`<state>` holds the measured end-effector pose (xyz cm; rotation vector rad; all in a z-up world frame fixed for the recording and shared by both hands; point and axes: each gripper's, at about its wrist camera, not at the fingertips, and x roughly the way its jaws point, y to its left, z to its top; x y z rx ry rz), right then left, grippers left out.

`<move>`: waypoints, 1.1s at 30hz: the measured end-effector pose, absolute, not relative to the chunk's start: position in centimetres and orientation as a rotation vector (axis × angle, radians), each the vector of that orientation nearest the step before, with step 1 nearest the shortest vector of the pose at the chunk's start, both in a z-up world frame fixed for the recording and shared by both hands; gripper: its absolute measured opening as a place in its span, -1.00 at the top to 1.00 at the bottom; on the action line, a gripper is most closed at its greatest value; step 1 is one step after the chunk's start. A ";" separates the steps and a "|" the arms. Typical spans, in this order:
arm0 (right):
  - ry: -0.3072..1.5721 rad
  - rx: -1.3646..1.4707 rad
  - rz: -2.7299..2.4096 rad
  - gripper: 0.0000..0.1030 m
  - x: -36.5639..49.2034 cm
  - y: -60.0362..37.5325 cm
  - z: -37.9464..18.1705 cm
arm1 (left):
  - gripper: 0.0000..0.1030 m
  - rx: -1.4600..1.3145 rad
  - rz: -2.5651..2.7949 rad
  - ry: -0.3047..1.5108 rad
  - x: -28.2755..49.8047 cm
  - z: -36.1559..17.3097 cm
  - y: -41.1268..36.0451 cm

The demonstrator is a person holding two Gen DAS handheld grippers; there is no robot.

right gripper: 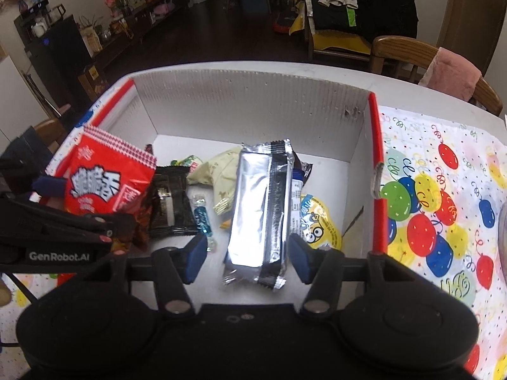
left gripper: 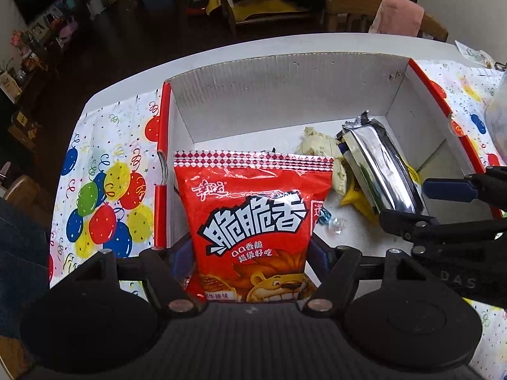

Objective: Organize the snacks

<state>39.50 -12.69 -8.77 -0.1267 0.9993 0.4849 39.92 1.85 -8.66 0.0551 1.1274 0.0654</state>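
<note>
Balloon-print tablecloth (right gripper: 443, 196) covers the table; left tool (left gripper: 252, 250) grips the red snack bag (left gripper: 253, 209), right tool (right gripper: 248, 253) open.

A red snack bag (left gripper: 250, 221) with white lettering and a cartoon lion stands upright at the lower centre of the left wrist view, over the box's (left gripper: 285, 95) near left corner. A silver foil pack (right gripper: 259, 218) lies lengthwise mid-frame in the right wrist view on the box floor. Beside it lie a black packet (right gripper: 171, 202), a cream wrapper (right gripper: 221, 174), a yellow pouch (right gripper: 320, 224) and a blue candy (right gripper: 201, 215).

Foil packet (right gripper: 258, 218) in box (right gripper: 253, 107), crisps bag (right gripper: 104, 180) left
</note>
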 end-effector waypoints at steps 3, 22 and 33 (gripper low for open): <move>0.984 -0.107 0.479 -0.23 38.8 -13.3 -8.1 | -0.44 0.034 0.054 1.124 39.2 -8.4 2.1; 0.836 0.015 0.482 -0.64 32.1 -16.4 -1.8 | -0.45 0.000 0.000 0.931 32.3 -3.1 1.9; 0.711 0.051 0.504 -0.98 28.5 -17.2 2.0 | -0.67 -0.025 -0.045 0.817 28.2 0.4 1.9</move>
